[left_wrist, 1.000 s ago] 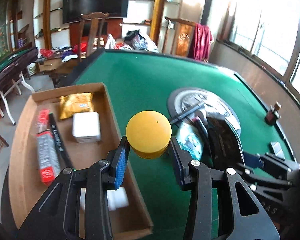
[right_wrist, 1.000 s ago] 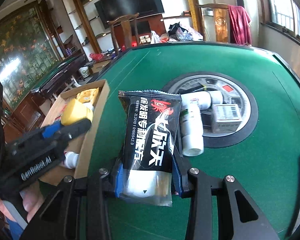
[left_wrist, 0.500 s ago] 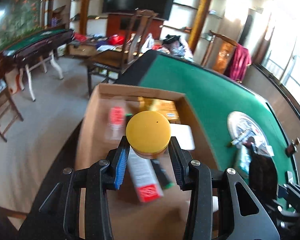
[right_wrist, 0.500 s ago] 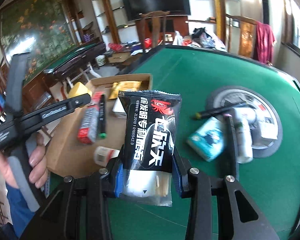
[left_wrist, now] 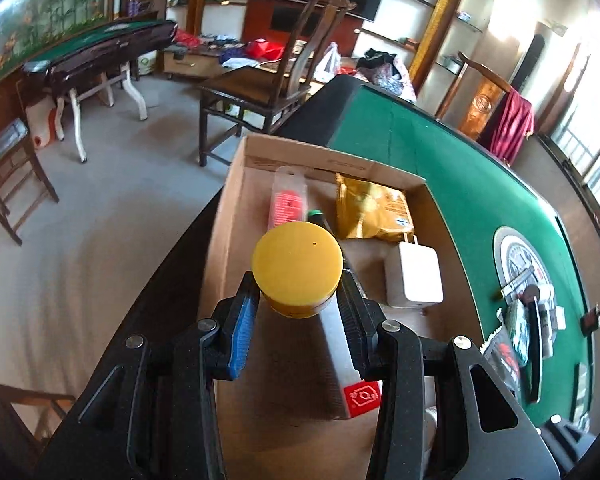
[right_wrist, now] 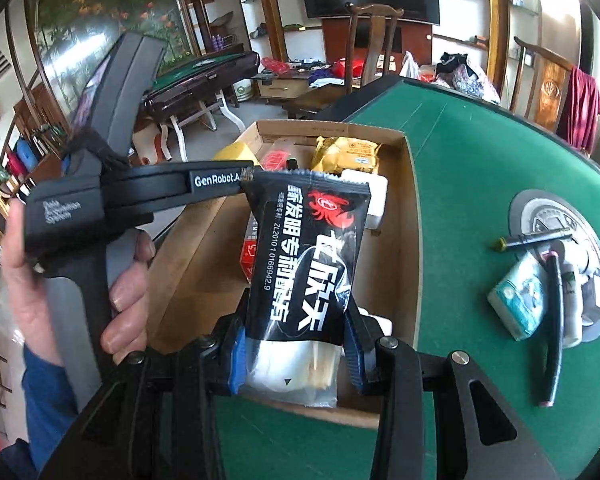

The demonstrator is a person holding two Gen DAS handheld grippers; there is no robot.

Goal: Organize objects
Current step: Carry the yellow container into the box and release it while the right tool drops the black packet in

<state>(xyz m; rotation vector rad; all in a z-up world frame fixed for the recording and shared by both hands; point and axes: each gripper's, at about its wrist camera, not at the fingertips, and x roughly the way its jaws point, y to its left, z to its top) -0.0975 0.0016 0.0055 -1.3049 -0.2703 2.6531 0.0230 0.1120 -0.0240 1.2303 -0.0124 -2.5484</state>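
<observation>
1. The yellow-lidded jar (left_wrist: 298, 270) sits at frame centre, clamped in the left gripper (left_wrist: 296, 312), over the cardboard box (left_wrist: 236, 208).
2. The black snack packet (right_wrist: 306, 256) stands upright, pinched in the right gripper (right_wrist: 296, 350), above the box's near edge.
3. The left hand (right_wrist: 32, 276), at left of frame, grasps its gripper's handle beside the green tabletop (right_wrist: 472, 168).

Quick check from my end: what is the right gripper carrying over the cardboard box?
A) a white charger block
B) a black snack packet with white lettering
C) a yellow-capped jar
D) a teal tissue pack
B: in the right wrist view the right gripper is clamped on the black snack packet, held above the cardboard box.
</observation>
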